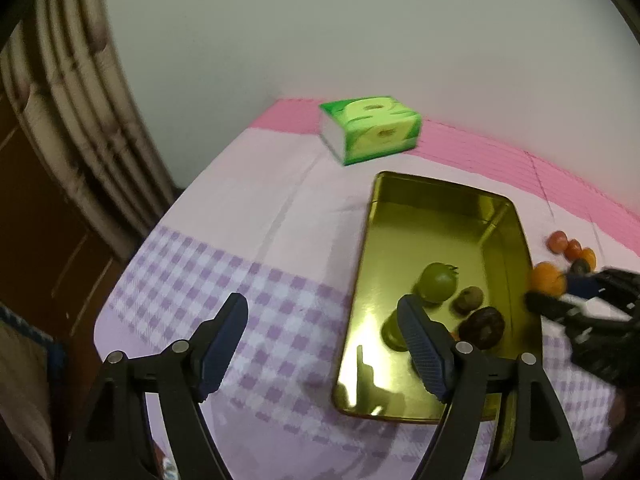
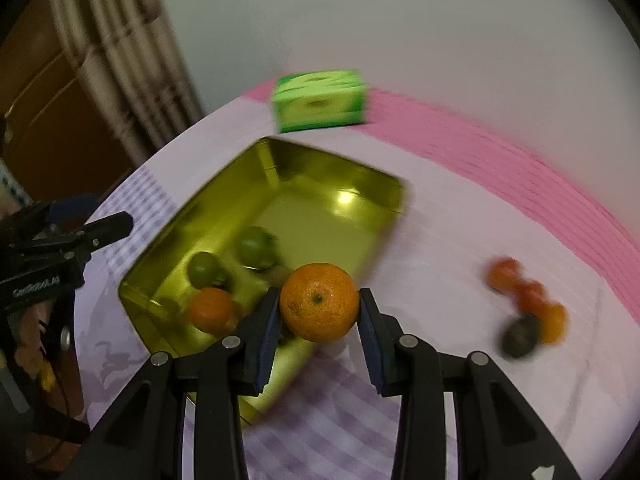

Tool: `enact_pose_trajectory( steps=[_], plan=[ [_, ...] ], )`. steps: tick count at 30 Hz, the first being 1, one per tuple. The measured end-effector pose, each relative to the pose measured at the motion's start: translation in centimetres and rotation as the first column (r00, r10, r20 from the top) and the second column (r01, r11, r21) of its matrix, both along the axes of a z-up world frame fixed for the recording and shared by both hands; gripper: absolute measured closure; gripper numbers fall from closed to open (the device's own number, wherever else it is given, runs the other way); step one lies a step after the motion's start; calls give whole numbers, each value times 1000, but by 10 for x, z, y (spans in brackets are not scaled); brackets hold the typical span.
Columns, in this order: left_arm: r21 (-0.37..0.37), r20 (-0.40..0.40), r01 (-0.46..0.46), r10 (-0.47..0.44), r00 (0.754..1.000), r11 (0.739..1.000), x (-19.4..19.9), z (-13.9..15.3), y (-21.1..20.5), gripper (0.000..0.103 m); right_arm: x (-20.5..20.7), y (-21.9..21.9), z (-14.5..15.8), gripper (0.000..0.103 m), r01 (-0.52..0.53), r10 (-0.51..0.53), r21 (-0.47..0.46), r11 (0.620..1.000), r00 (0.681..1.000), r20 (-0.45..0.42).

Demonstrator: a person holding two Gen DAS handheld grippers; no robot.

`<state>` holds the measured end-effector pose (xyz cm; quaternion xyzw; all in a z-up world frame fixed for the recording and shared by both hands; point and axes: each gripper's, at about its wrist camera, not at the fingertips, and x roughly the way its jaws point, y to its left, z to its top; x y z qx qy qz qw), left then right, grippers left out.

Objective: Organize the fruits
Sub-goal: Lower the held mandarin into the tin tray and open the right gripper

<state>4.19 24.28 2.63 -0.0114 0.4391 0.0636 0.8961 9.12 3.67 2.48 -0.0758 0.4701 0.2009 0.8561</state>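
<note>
A gold metal tray [image 1: 400, 216] [image 2: 320, 172] lies on the checked cloth. In it are a green fruit [image 1: 437, 281] [image 2: 256, 246] and two dark brown fruits [image 1: 482, 326]; the orange shape [image 2: 211, 309] there may be a reflection. My right gripper [image 2: 320, 310] is shut on an orange mandarin [image 2: 319, 301] [image 1: 547, 279] at the tray's right rim. My left gripper [image 1: 322, 320] is open and empty, above the cloth at the tray's left edge. Several small red, orange and dark fruits [image 2: 528, 304] [image 1: 570, 248] lie on the cloth right of the tray.
A green tissue box [image 1: 370, 128] [image 2: 320, 100] stands behind the tray near the white wall. A curtain [image 1: 68, 92] and a wooden cabinet [image 1: 40, 240] are at the left, past the table edge.
</note>
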Motion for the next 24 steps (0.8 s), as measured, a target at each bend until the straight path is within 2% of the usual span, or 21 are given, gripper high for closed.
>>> enact_pose_trajectory(
  steps=[3, 8, 10, 14, 20, 24],
  plan=[
    [-35, -4, -53, 53, 999, 998, 0, -2, 15, 26, 8, 31, -10, 68, -51, 51, -31, 998, 999, -19],
    [-110, -62, -122, 116, 991, 986, 4, -15, 36, 26, 14, 51, -27, 68, -92, 87, -83, 992, 994, -62],
    [-132, -66, -130, 122, 990, 983, 3, -16, 39, 26, 15, 53, -28, 67, -96, 90, -88, 991, 993, -71],
    [-130, -68, -118, 110, 992, 984, 5, -18, 34, 26, 15, 55, -30, 66, -95, 89, -83, 992, 993, -77],
    [-105, -66, -87, 80, 995, 991, 5, -20, 22, 26, 2, 26, -7, 59, -41, 41, -3, 999, 999, -25],
    [-84, -63, -72, 67, 996, 994, 4, -21, 16, 26, -12, -22, 11, 56, 56, -55, -3, 998, 998, 34]
  ],
)
